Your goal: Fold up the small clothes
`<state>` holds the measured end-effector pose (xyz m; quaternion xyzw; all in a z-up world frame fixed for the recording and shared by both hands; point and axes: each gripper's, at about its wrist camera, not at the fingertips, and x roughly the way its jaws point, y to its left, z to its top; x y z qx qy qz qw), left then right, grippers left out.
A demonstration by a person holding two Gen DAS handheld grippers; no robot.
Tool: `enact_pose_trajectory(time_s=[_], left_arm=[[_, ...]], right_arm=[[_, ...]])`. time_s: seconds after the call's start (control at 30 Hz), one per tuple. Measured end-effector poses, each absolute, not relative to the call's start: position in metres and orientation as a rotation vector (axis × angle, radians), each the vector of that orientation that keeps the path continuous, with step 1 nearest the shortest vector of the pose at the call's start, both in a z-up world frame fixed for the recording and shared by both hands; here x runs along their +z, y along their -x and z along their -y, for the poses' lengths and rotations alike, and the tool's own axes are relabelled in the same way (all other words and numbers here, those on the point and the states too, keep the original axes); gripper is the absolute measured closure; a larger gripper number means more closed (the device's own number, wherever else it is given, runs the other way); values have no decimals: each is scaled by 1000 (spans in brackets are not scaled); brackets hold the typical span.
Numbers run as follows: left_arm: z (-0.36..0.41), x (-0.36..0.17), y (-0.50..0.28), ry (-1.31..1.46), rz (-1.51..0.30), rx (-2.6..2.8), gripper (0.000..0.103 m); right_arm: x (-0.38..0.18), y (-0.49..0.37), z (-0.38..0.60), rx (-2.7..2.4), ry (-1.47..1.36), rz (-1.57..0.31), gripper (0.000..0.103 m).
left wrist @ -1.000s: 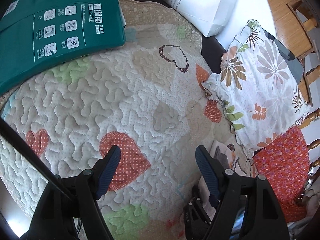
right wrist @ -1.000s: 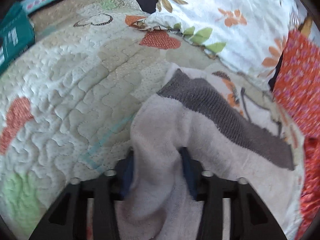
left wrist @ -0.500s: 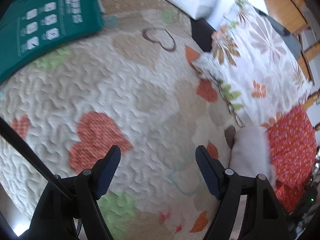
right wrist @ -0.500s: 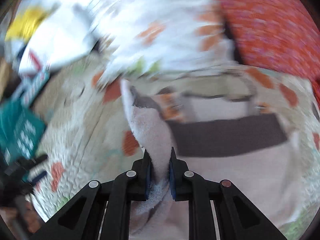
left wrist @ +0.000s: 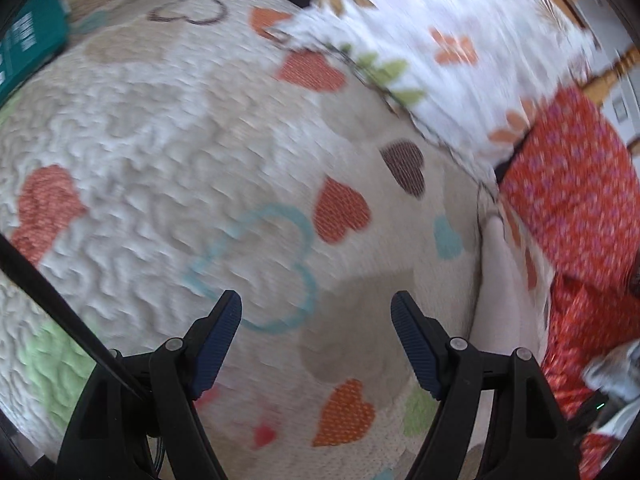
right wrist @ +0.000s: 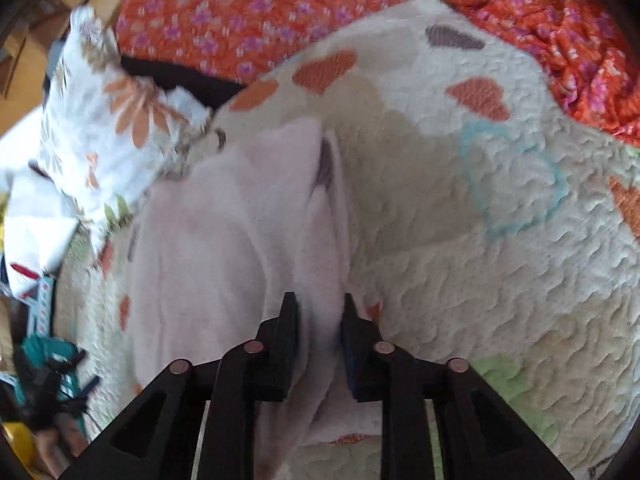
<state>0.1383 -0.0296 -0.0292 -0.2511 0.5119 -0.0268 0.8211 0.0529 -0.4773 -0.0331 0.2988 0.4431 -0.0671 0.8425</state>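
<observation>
Now garment [right wrist: 224, 248] between right tool [right wrist: 318, 312] fingers.

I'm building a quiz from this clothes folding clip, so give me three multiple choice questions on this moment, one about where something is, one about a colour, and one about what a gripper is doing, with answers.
1. Where does the pale pink garment lie in the left wrist view?
A. right of the left gripper
B. between its fingers
C. on the teal package

2. What colour is the heart outline on the quilt ahead of the left gripper?
A. black
B. light blue
C. yellow

3. What is the right gripper doing?
A. wide open over bare quilt
B. shut on red floral fabric
C. pinching a fold of the pale pink garment

Answers: 1 A, it lies at the right, beyond the right finger. 2 B, the outline is light blue. 3 C, pink cloth runs between the narrow jaws.
</observation>
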Motion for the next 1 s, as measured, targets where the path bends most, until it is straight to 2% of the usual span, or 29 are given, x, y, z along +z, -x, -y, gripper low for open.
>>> enact_pose_trajectory(time_s=[0.13,0.47,0.5,0.53,0.57,0.7,0.77,0.87,1.0], left_arm=[[48,-33,-143,490,-1105,-81,27],[87,-32,-148,399,-1102,-148,27],[92,-34,-147,388,-1111,-163,27],[95,-35,-147,380,-1116,-170,27],[99,-37,-147,369,-1123,-178,27],[106,-39,-144,344,-1135,-205,27],[109,-39,-144,335,-1137,-216,27],[114,-39,-142,327,-1142,-237,27],[120,-42,-138,302,-1149,-250,27]], right_arm=[[-5,-44,481,-113,-578,-879,57],[-8,-25,435,41,-446,-896,57],[-14,-24,432,41,-428,-918,58],[-20,-26,429,29,-396,-960,77],[-24,-26,430,5,-360,-995,91],[-28,-11,471,-97,-436,-1001,93],[-41,-3,497,-164,-521,-1030,101],[-53,3,509,-218,-543,-1076,102],[-18,13,516,-185,-571,-928,100]])
